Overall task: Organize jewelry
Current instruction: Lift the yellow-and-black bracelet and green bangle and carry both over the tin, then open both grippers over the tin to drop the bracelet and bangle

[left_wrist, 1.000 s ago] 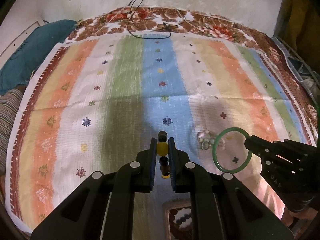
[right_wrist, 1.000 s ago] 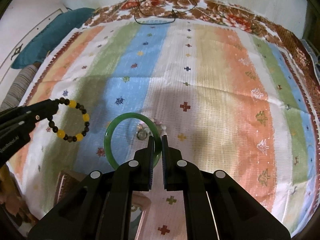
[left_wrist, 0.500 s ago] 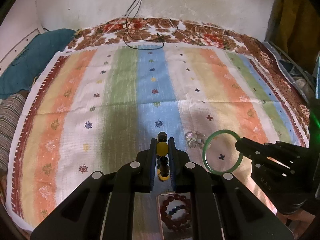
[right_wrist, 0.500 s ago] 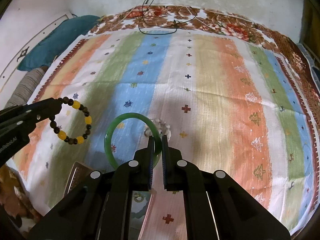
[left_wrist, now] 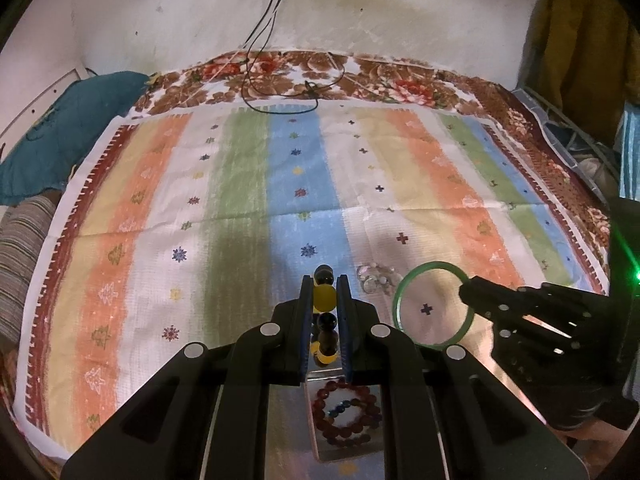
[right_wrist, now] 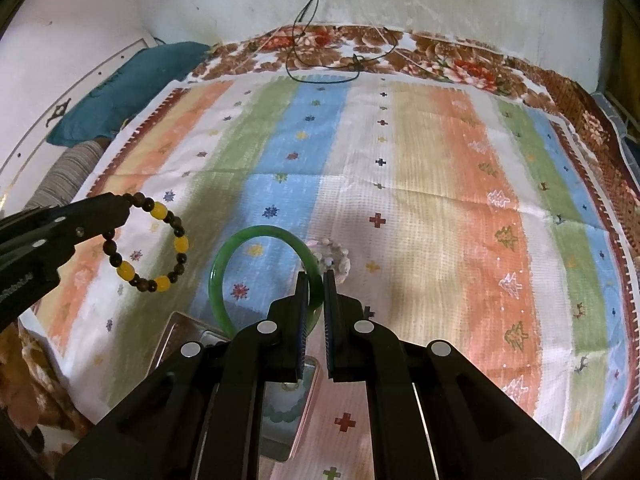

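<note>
Both wrist views angled down, sharing striped cloth [left_wrist: 240, 184]

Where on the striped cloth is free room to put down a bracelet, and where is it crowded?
Free: the striped cloth from the clear bead bracelet back to the black cable, and both side stripes. Crowded: the near edge, around the tray with the red bracelet.

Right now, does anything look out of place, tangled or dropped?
One piece is loose: a clear bead bracelet lies bunched on the striped cloth, outside the tray. The grippers hold the green bangle and the brown-and-yellow bead bracelet.
</note>
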